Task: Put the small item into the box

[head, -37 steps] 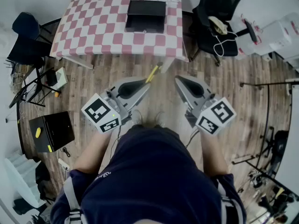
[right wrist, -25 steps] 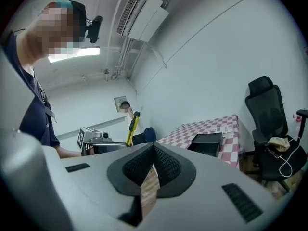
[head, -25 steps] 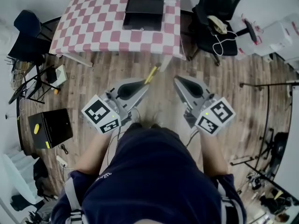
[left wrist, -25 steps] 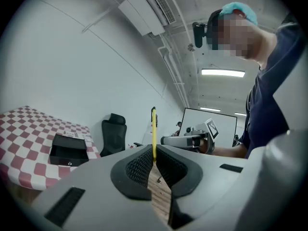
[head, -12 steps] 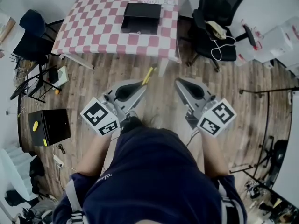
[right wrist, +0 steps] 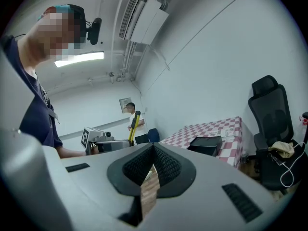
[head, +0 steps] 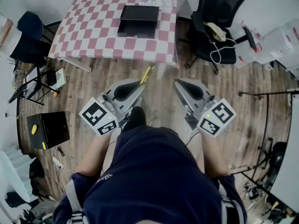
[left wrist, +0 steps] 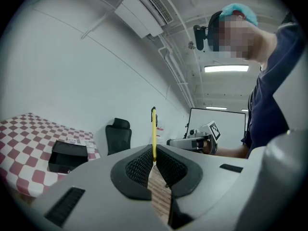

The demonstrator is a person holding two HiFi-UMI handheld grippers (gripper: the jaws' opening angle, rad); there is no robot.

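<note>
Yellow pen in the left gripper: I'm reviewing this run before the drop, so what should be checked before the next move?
1. Left gripper shut on yellow pen: ok.
2. Right gripper shut and empty: ok.
3. Black box in view on checkered table: ok.
4. Box within reach of the grippers: not ok, wooden floor lies between.
5. Box open on top: cannot tell.

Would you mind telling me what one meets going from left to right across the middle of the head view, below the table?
black case on the floor → left gripper, shut on a yellow pen → right gripper, jaws together and empty
</note>
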